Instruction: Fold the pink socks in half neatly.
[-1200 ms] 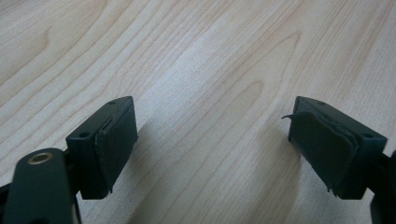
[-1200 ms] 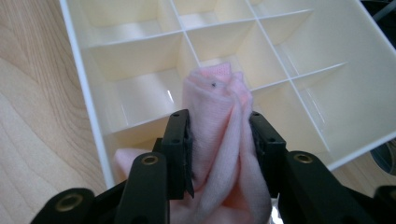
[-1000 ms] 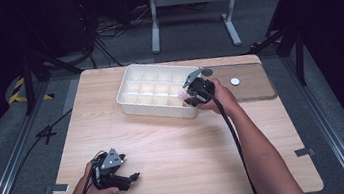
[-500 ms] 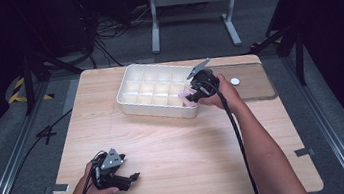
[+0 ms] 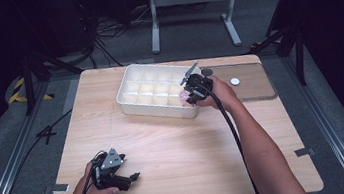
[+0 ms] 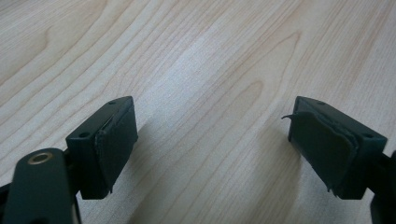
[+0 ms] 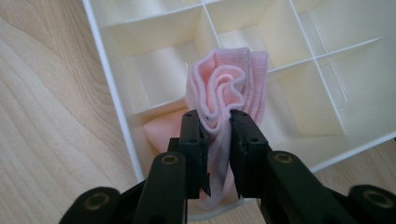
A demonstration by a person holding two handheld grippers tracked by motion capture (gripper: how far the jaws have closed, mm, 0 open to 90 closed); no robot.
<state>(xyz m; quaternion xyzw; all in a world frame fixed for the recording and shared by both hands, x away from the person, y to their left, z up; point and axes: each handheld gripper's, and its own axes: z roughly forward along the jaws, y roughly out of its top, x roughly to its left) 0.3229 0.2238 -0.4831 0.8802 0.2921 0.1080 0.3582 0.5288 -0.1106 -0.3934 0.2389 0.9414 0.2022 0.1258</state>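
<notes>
**Over the white tray: right gripper pinching a rolled pink cloth**

Over the near right corner of the white divided tray, the right gripper is hanging with a pink rolled cloth squeezed between its pads. Compared with a second ago, the jaws have just been closing in on the roll, and the hand is sitting almost where it was, right at the tray's corner. From the right gripper view the roll is standing up out of the jaws above a corner compartment, with a second bit of pink fabric lying down inside that compartment.

Down at the near left of the wooden table, the left gripper is resting in the same spot as before, jaws spread wide with nothing but bare wood between them.

Harder to read: from the high view the cloth is just a tiny pink blob half covered by the gripper. Its lower end is tucked behind the jaws, so I can't tell whether it's touching the tray floor. A clear lid with a white round thing on it is lying just right of the tray.
</notes>
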